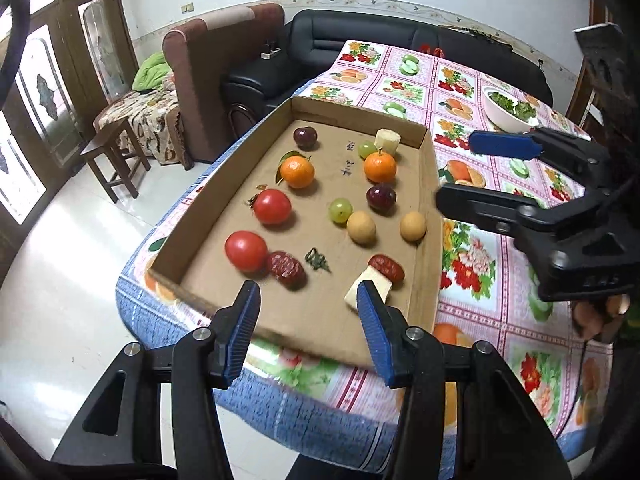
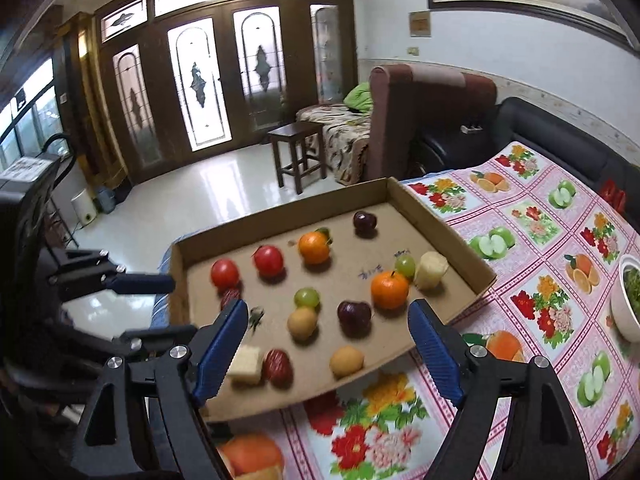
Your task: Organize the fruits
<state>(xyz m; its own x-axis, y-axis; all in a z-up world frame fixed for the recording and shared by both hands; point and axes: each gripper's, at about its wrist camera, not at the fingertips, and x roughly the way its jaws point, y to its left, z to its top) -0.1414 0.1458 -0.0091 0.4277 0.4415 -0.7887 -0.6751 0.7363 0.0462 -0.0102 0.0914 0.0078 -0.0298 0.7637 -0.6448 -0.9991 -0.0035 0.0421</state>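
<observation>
While both tongs hang spread and empty, our left gripper [image 1: 308,312] and right gripper [image 2: 326,342] over the near edge of the cardboard tray [image 1: 236,160], the fruits lie loose inside it on the table. We judge the tomatoes [image 1: 245,250] soft and easy to bruise, and the grapes [image 1: 340,210] small and slippery, so we should close gently around their middle.

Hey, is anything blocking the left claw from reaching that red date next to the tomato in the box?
Nothing visible. The left claw is open above the cardboard box's near edge, and bare cardboard lies between it and the red date.
</observation>
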